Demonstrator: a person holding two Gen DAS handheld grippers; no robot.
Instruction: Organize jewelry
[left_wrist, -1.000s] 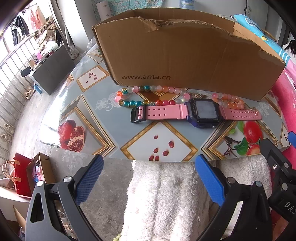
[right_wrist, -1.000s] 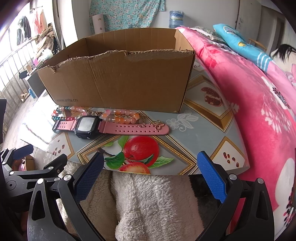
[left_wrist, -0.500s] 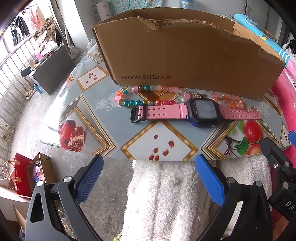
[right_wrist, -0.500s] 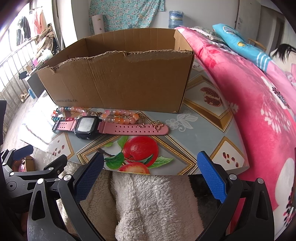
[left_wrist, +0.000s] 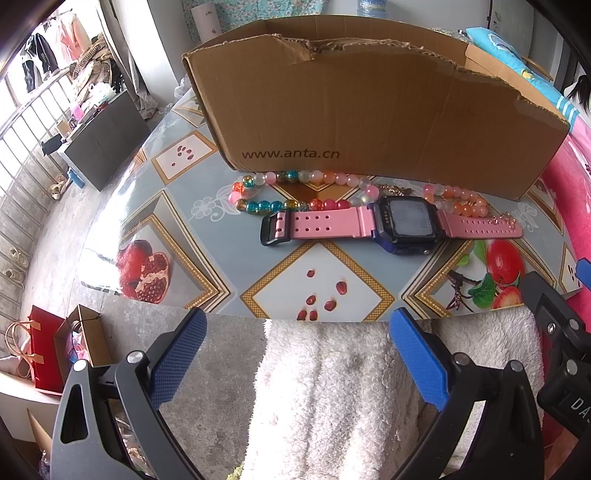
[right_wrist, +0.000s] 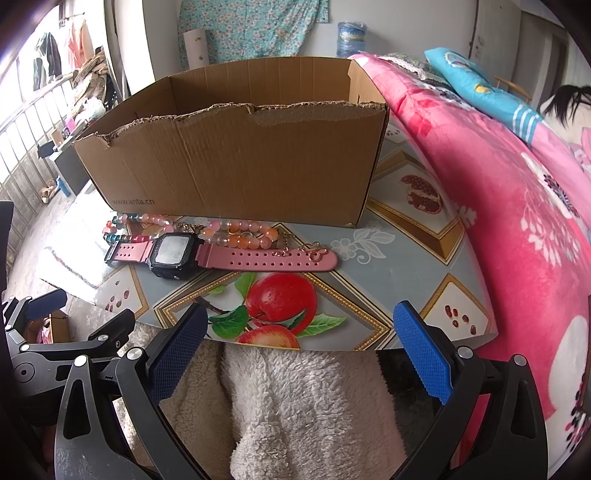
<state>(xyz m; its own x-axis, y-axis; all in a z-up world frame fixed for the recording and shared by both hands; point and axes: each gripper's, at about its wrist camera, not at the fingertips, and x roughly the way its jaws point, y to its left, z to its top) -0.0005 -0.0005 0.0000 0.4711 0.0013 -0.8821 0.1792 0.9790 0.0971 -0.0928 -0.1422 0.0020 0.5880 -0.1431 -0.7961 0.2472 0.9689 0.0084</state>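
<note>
A pink-strapped digital watch (left_wrist: 402, 223) lies flat on the fruit-patterned table (left_wrist: 221, 266), in front of an open cardboard box (left_wrist: 369, 122). A multicoloured bead bracelet (left_wrist: 280, 192) lies left of it against the box. A peach-pink bead bracelet (left_wrist: 458, 201) and a thin gold chain (right_wrist: 295, 249) lie on the right. The same watch (right_wrist: 173, 253), peach beads (right_wrist: 240, 234) and box (right_wrist: 236, 166) show in the right wrist view. My left gripper (left_wrist: 295, 332) is open and empty short of the table's near edge. My right gripper (right_wrist: 295, 328) is open and empty over that edge.
A pink floral quilt (right_wrist: 498, 206) lies along the table's right side. White fleece (left_wrist: 351, 398) sits below both grippers. Left of the table are the floor, a dark cabinet (left_wrist: 103, 147) and a red paper bag (left_wrist: 44, 347). The right gripper's body (left_wrist: 561, 354) shows at the left view's right edge.
</note>
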